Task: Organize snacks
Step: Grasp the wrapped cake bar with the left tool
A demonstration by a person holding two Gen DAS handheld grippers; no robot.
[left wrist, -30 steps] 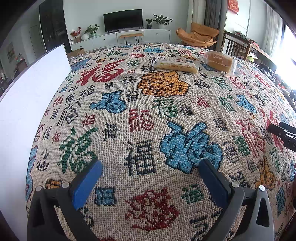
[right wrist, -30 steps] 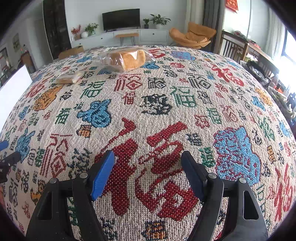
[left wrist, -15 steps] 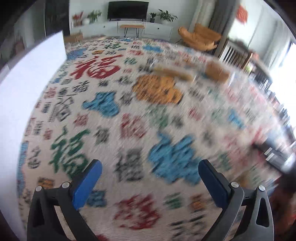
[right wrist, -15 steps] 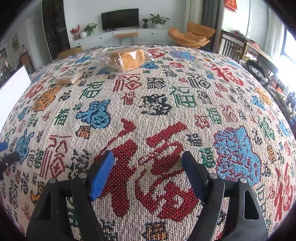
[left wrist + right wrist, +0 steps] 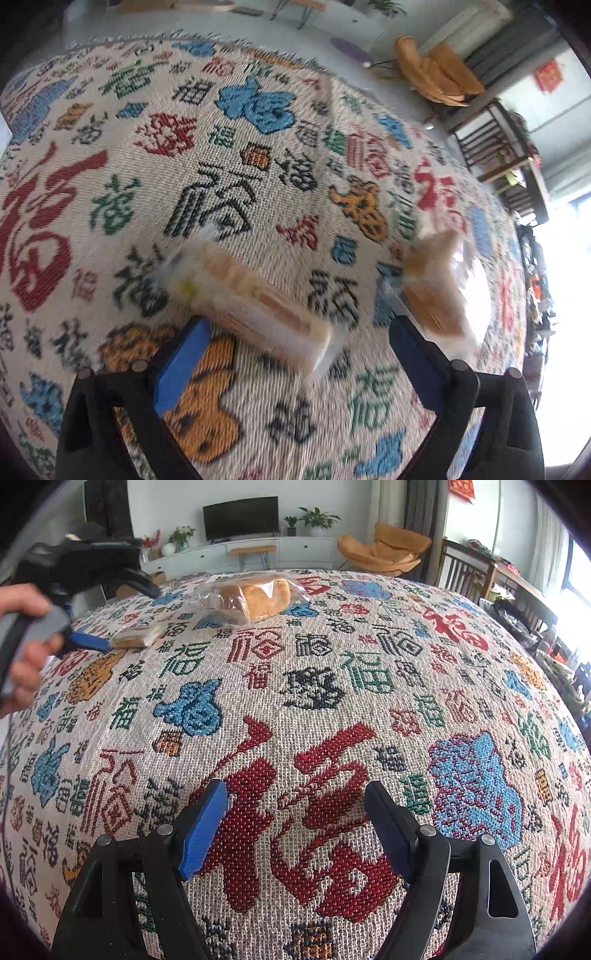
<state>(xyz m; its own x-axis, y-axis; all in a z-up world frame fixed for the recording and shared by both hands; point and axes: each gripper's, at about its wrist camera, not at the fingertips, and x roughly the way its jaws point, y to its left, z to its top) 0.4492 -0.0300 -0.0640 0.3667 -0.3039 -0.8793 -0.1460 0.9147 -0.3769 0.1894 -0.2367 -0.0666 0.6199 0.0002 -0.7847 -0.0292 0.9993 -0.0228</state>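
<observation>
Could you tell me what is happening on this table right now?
A person is sorting snacks with two handheld grippers. The left gripper is open, its fingers on either side of the long biscuit packet without gripping it. The bagged bread loaf lies just beyond it. The right gripper hangs open over the patterned tablecloth, holding nothing.

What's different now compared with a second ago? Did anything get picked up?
The left tongs swept across the cloth to the long wrapped snack bar, jaws open around it, nothing gripped yet. The right tongs stayed put, open and empty. The bagged bread hasn't moved.
</observation>
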